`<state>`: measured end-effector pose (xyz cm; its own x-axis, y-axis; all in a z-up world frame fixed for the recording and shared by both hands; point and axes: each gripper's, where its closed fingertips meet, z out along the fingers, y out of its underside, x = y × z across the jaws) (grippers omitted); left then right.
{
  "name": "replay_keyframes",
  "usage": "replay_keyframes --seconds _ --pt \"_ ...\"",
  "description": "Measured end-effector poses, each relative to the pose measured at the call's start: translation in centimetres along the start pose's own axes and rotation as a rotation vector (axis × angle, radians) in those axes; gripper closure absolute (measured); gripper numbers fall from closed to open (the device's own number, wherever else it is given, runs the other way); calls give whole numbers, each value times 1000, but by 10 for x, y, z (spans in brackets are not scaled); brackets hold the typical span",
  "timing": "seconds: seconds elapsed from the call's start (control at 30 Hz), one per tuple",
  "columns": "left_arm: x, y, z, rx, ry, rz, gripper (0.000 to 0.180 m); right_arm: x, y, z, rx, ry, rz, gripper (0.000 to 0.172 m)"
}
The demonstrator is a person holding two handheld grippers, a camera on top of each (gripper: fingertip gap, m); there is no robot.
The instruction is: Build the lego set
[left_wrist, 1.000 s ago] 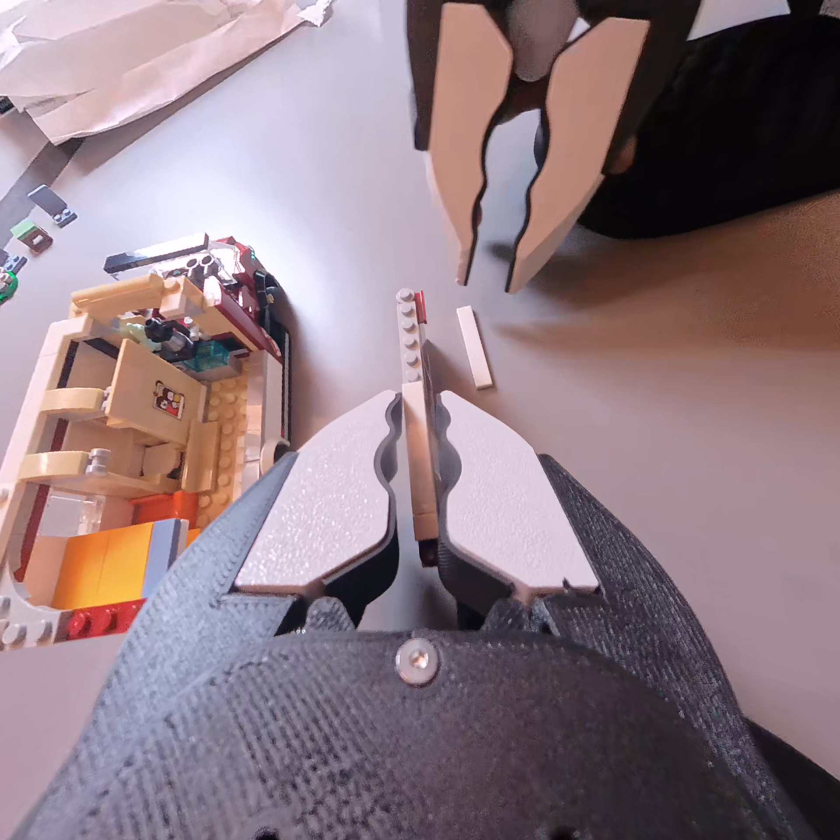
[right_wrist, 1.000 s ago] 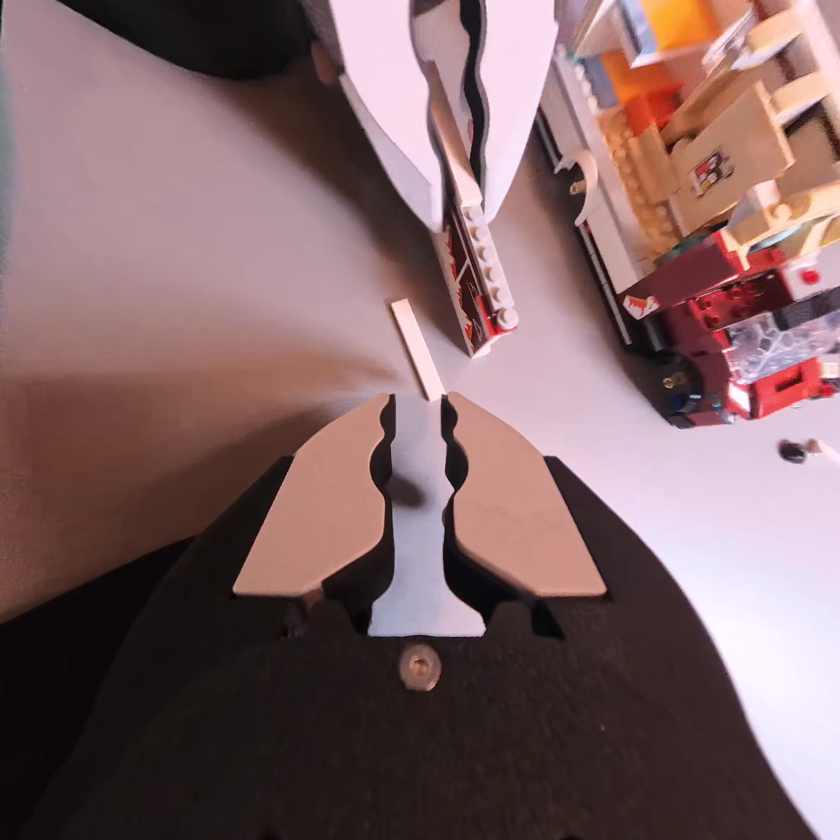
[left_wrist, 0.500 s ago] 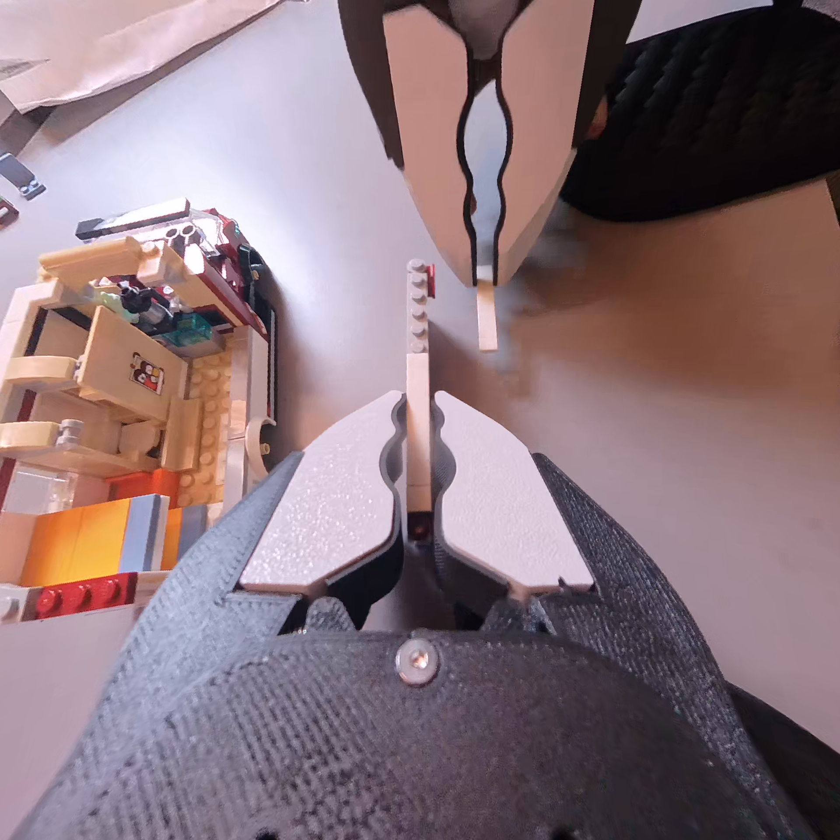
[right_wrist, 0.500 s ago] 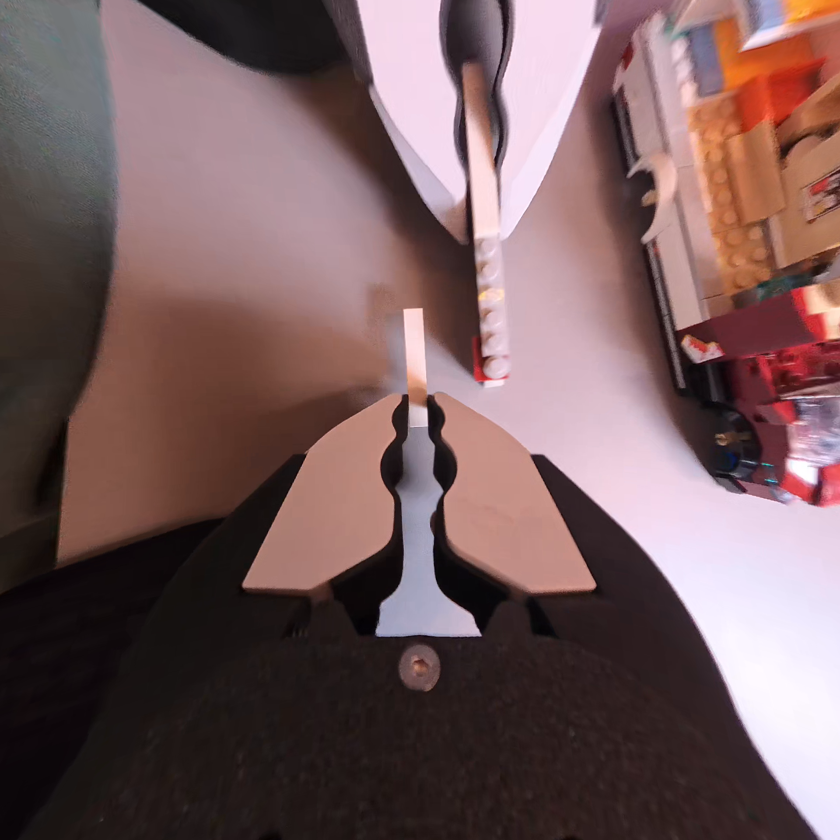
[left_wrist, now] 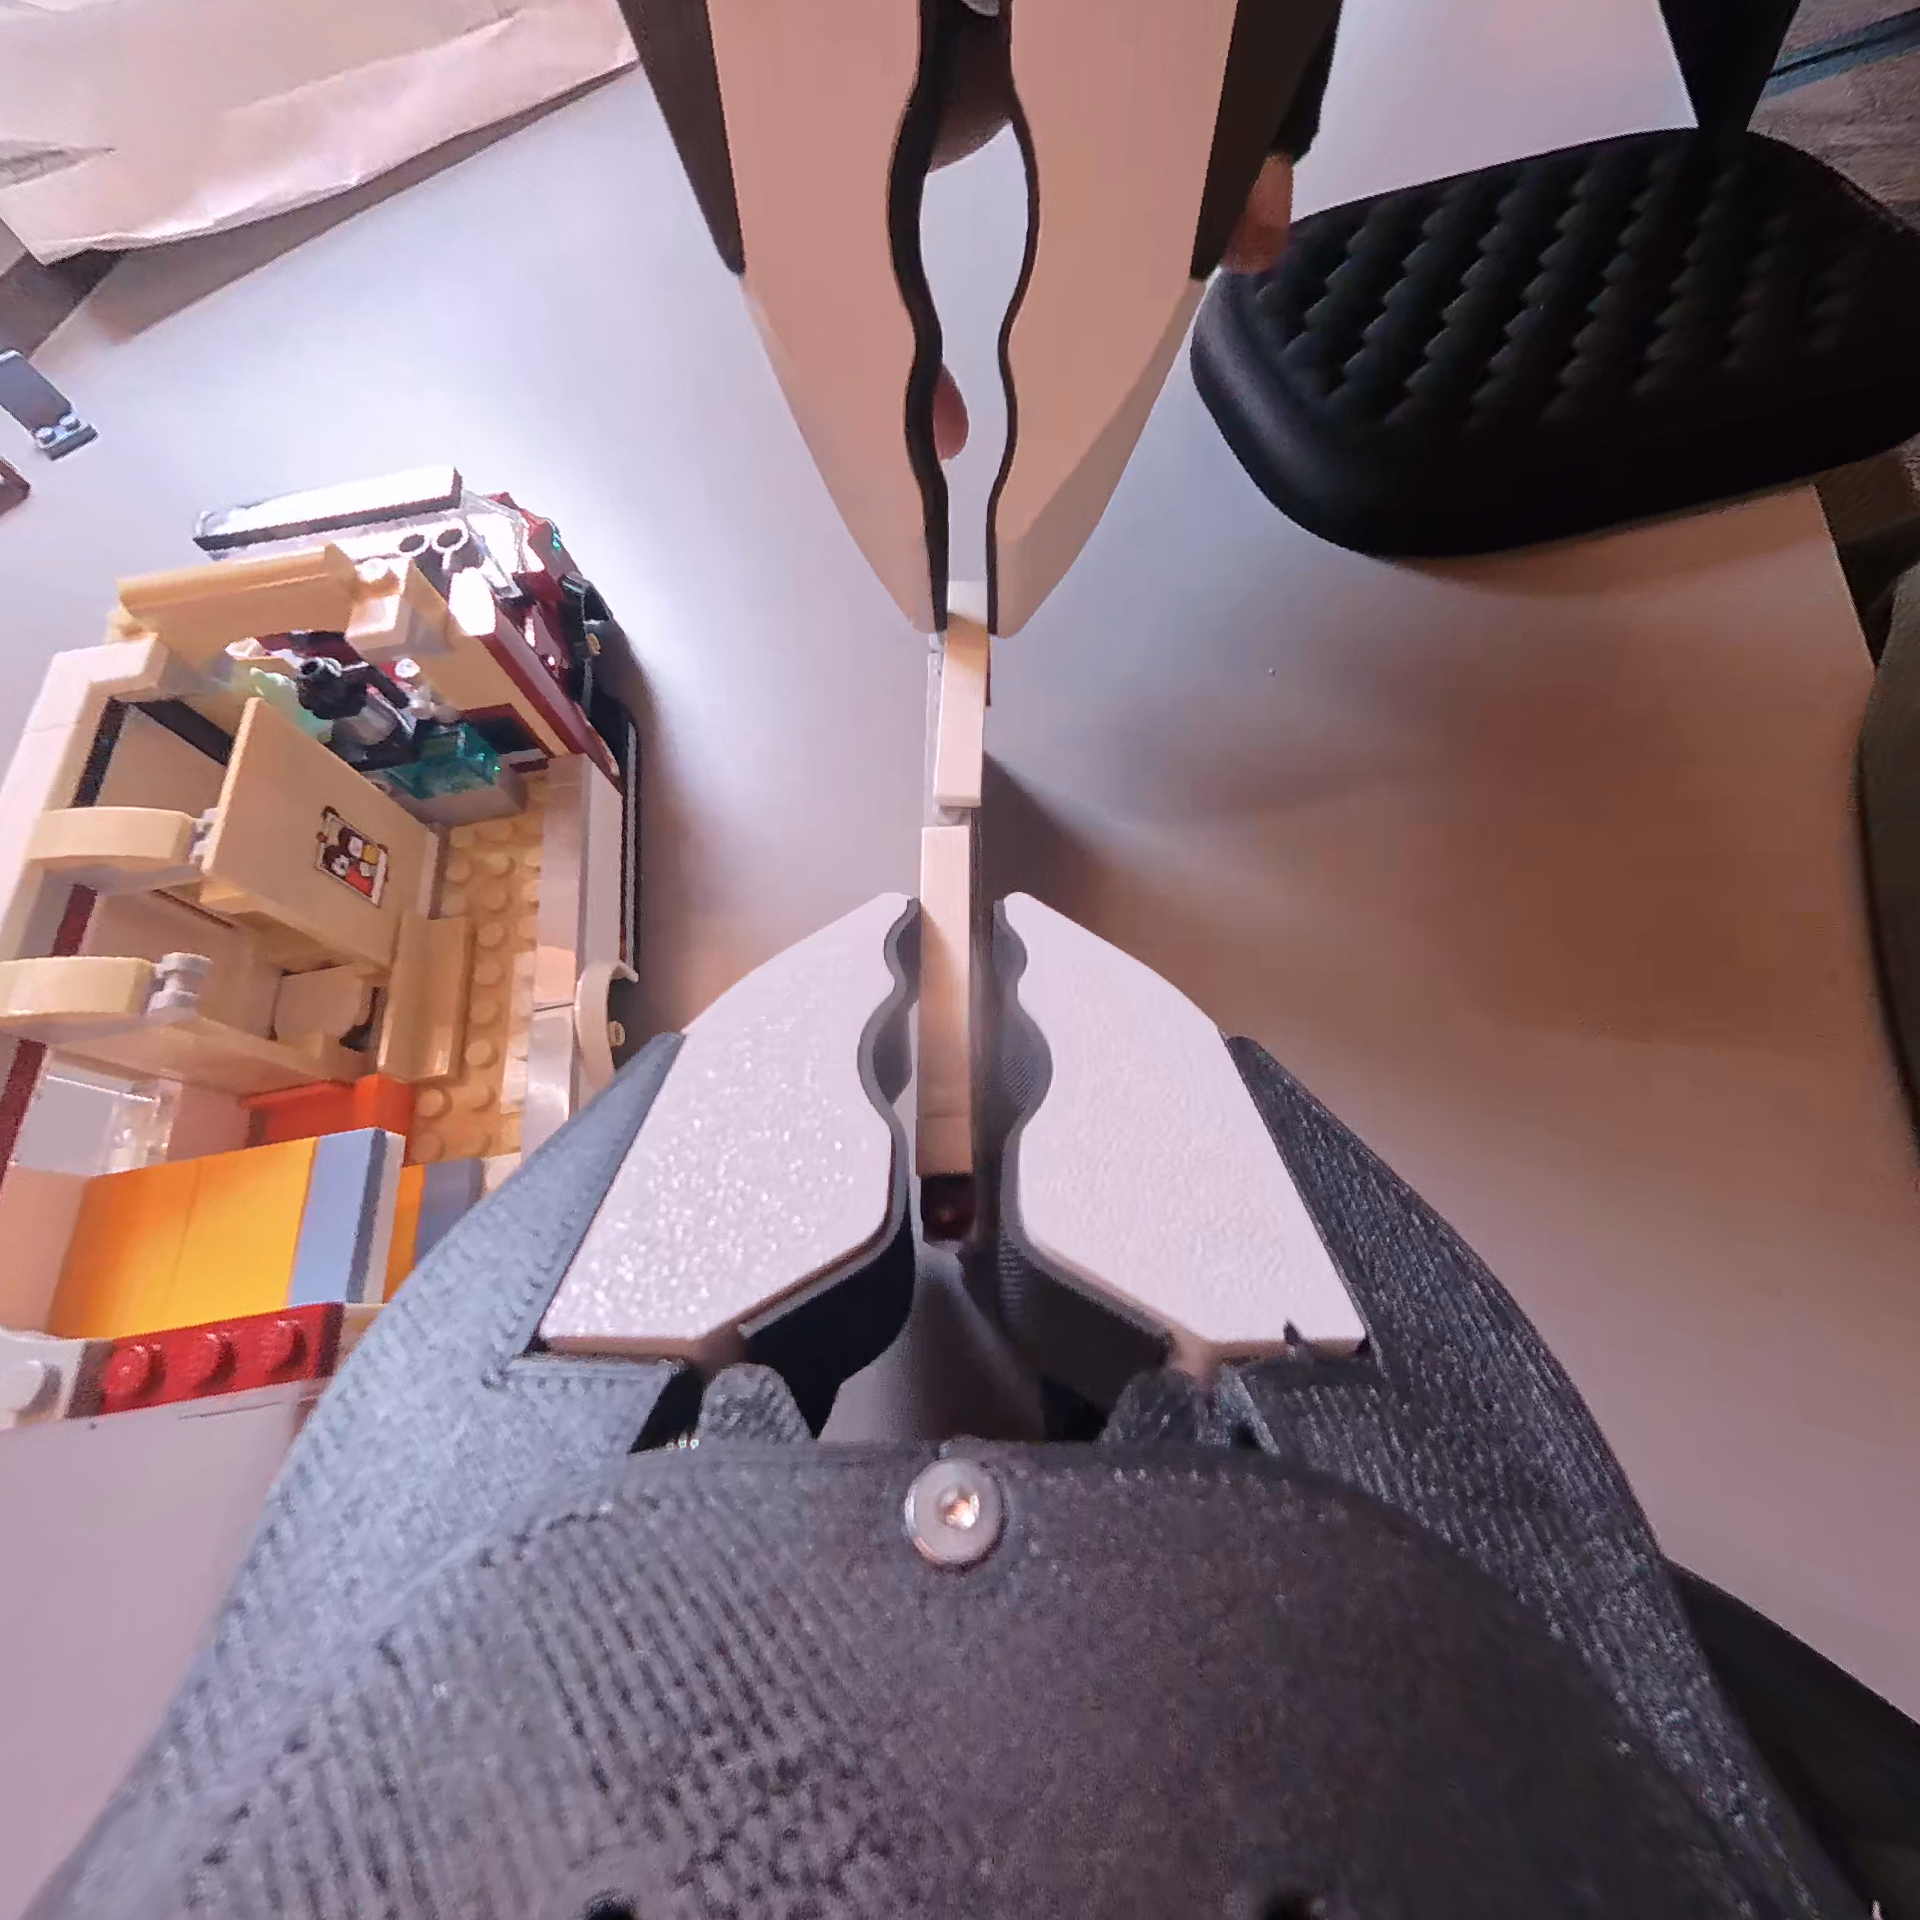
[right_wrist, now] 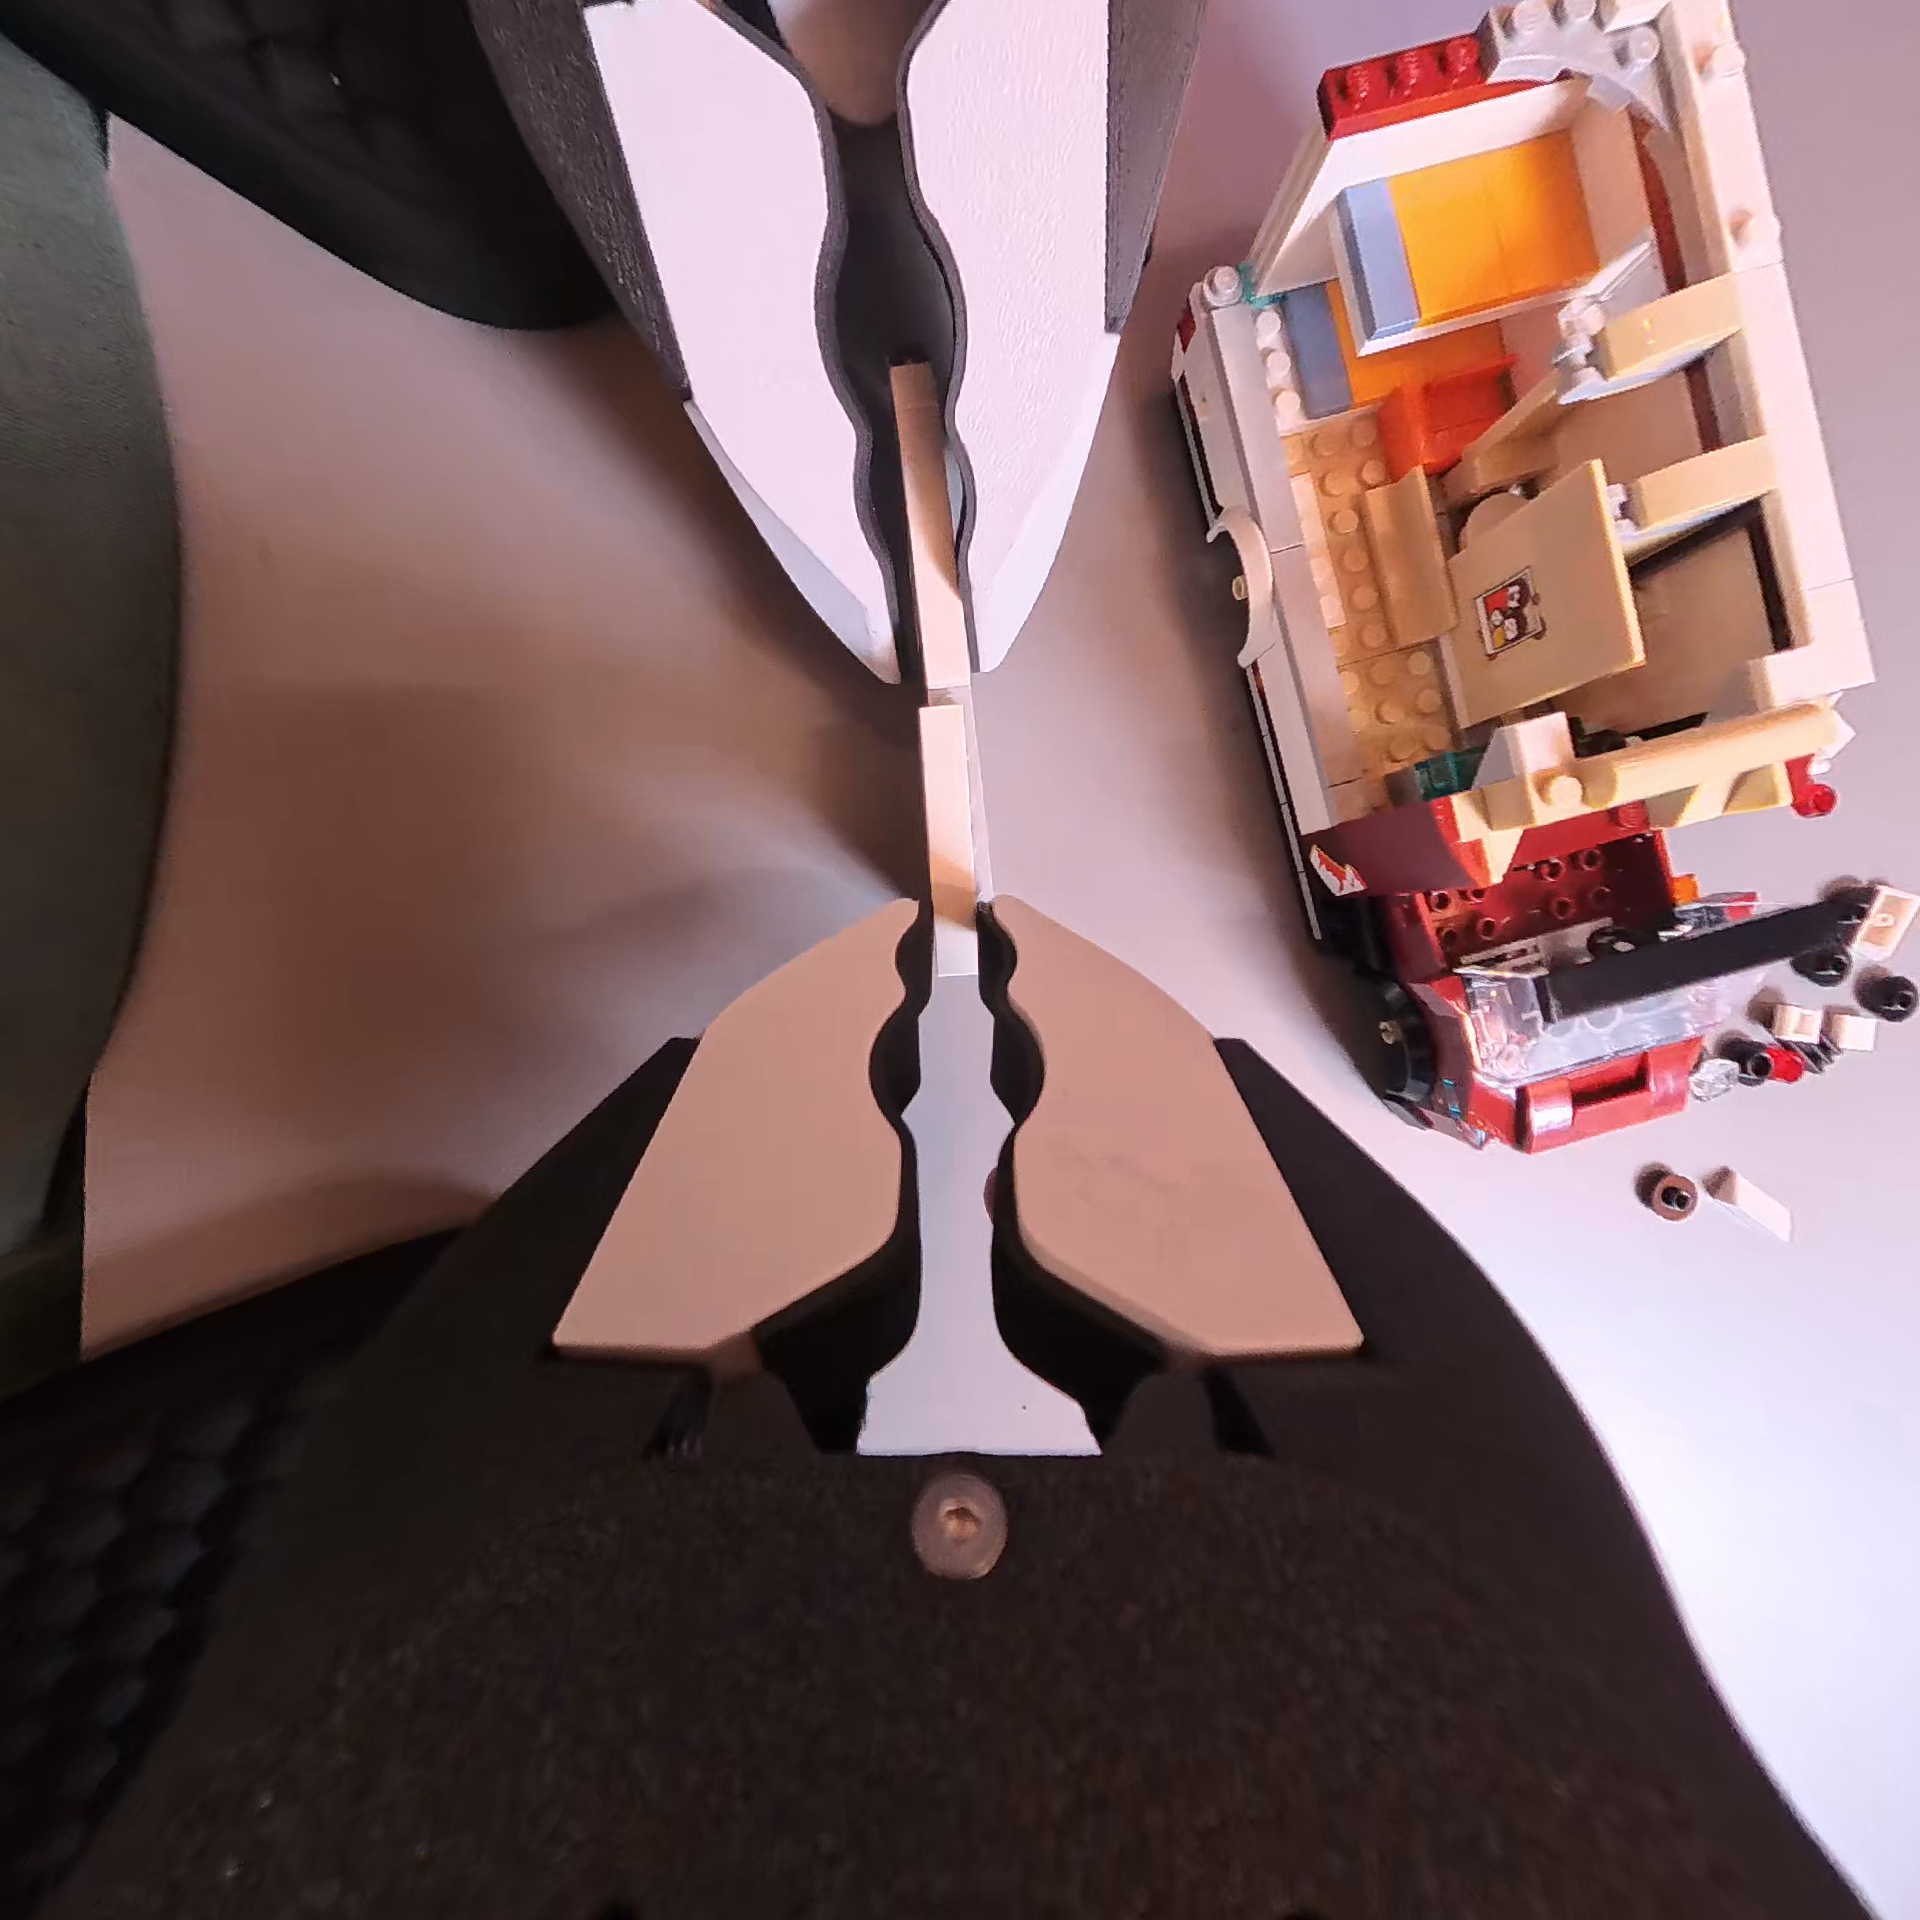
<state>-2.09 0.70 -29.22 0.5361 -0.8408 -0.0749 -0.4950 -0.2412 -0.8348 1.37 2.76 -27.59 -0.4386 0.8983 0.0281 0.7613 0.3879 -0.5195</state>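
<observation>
Now, in the left wrist view, your left claw (left_wrist: 958,914) sits at the centre, gripping a long narrow brick strip (left_wrist: 948,997) that stands on edge between its white pads and points toward 12 o'clock. From 12 o'clock your right claw (left_wrist: 966,613) reaches down tip to tip, pinching one end of a small white tile (left_wrist: 958,727). That tile lies along the far part of the strip, touching it. At 9 o'clock, on the pale surface (left_wrist: 1403,883), rests a half-built brick camper van (left_wrist: 291,883) with tan fittings, orange blocks and a dark red edge. Crumpled paper (left_wrist: 260,104) lies at 11 o'clock, and a black mesh chair seat (left_wrist: 1558,343) at 2 o'clock.

Next, in the right wrist view, your right claw (right_wrist: 954,920) is at the centre, closed on the near end of the white tile (right_wrist: 948,810), both pads against its sides. The tile runs toward 12 o'clock alongside the brick strip (right_wrist: 930,540), which the left claw (right_wrist: 935,665) holds from above. The camper van (right_wrist: 1538,540) lies at 2 o'clock, its dark red front nearest you. Loose small pieces (right_wrist: 1829,1029), dark and white, are scattered at 3 o'clock beside it.
</observation>
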Motion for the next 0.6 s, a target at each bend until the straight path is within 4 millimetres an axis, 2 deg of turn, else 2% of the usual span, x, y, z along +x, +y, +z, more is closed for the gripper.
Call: replay_keyframes --seconds 0.6 --pt "-3 -17 3 54 -9 -15 169 1 -3 3 -18 -39 9 165"
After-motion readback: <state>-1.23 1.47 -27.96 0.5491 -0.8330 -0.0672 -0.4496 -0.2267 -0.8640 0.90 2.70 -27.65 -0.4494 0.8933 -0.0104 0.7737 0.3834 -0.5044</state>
